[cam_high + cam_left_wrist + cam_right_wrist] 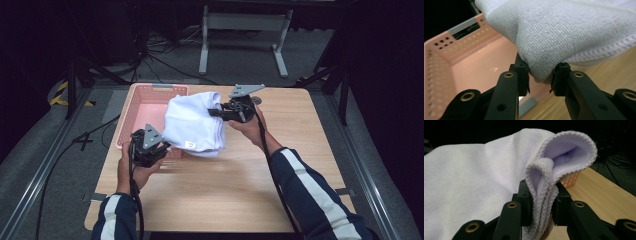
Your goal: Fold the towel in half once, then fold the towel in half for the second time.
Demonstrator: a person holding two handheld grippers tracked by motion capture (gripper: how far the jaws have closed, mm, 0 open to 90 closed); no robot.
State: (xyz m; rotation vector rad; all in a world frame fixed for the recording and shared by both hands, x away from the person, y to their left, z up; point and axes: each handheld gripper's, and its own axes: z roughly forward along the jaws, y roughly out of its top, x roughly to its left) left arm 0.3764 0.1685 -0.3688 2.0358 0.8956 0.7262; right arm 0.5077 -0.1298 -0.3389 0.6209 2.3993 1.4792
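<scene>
A folded white towel (194,124) hangs in the air between my two grippers, partly over the pink basket (141,106). My left gripper (159,145) is shut on the towel's near left corner; in the left gripper view the cloth (564,35) bulges out from between the pads (524,75). On the far right side my right gripper (216,113) is shut on the bunched, stitched edge (541,187) of the towel (474,177). A small label (189,145) shows on the towel's lower hem.
The perforated pink basket (446,65) sits at the table's far left corner and looks bare inside. The wooden table (225,185) spreads to the right and front. A white frame stand (240,30) is on the floor beyond the table.
</scene>
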